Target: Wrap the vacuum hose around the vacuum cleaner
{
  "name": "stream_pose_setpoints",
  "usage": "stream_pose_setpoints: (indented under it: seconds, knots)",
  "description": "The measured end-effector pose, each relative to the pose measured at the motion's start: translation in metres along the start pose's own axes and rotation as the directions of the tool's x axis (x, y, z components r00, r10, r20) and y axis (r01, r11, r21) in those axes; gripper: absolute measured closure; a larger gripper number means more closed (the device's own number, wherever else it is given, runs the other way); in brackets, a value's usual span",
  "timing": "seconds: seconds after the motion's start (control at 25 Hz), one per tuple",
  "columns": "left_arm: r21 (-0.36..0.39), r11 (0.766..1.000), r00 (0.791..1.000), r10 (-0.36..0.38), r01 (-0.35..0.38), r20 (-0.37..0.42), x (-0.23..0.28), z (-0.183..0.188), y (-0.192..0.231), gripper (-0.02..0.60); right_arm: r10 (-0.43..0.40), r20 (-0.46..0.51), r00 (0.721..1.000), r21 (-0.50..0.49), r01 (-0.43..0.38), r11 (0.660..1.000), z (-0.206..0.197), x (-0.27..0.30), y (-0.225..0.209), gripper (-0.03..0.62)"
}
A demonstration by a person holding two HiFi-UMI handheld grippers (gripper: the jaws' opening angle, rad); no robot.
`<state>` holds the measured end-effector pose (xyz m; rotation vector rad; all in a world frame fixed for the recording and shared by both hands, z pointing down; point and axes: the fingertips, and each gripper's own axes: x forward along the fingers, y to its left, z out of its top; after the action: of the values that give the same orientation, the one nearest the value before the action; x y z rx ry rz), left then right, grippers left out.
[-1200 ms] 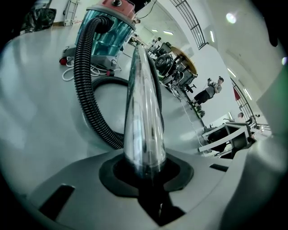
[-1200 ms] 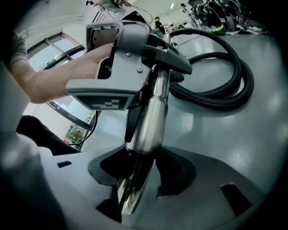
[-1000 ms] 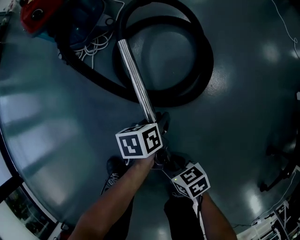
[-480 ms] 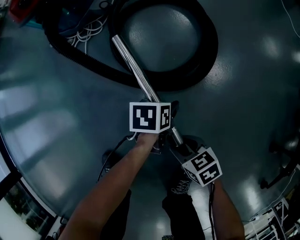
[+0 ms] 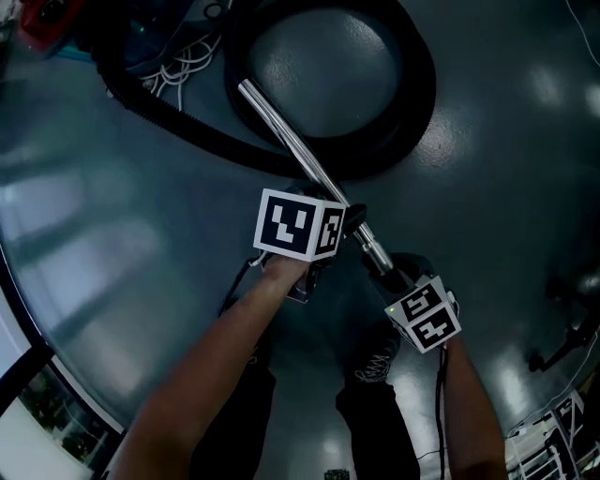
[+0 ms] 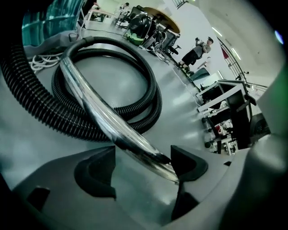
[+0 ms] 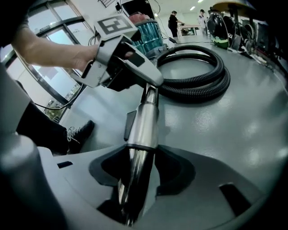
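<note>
A chrome wand point(image 5: 291, 136) slants from the black ribbed hose point(image 5: 412, 103), coiled on the floor, down toward me. The red and teal vacuum cleaner point(image 5: 37, 19) sits at the top left. My left gripper point(image 5: 345, 217) straddles the wand point(image 6: 90, 108); its jaws have just been opening and stand wide, the tube lying by the right finger point(image 6: 189, 164) with a gap at the left one. My right gripper point(image 5: 398, 277) is shut on the wand's lower end point(image 7: 144, 121), pads against both sides.
A white cord point(image 5: 178, 70) lies bunched beside the vacuum. My shoes point(image 5: 375, 366) stand on the grey floor below the grippers. Dark furniture legs point(image 5: 562, 347) are at the right edge. A window frame point(image 5: 19, 375) runs along the lower left.
The wand's near end has swung toward the lower right with the right gripper on it. The left gripper now sits higher along the wand, rolled, and its cube shows a different face.
</note>
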<state>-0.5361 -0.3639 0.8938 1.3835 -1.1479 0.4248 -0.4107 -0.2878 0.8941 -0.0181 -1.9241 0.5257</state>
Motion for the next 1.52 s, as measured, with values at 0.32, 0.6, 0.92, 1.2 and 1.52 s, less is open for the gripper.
stream_pose_setpoints:
  seconds: [0.32,0.6,0.92,1.2,1.52]
  knots:
    - [0.183,0.982,0.997,-0.022,0.036,-0.075,-0.018,-0.027,-0.008,0.207,-0.113,-0.035,0.993,-0.068,0.11,0.992,0.007,0.008,-0.041,0.413]
    - [0.305,0.952,0.994,0.042,-0.011,-0.097,-0.02,-0.044,0.001,0.432,-0.248,-0.038,0.968,-0.075,0.245,0.967,0.017,0.021,-0.066,0.413]
    - [0.342,0.94,0.994,0.023,0.016,-0.109,-0.025,-0.053,-0.003,0.575,-0.342,-0.021,0.939,-0.055,0.341,0.938,0.021,0.022,-0.085,0.411]
    - [0.404,0.914,0.997,0.003,0.027,-0.074,-0.041,-0.038,-0.025,0.575,-0.358,0.006,0.934,-0.024,0.358,0.934,0.023,0.002,-0.081,0.402]
    - [0.472,0.881,0.999,-0.011,0.025,-0.033,-0.1,-0.02,-0.088,0.575,-0.351,0.168,0.921,0.028,0.352,0.936,0.065,-0.104,-0.045,0.403]
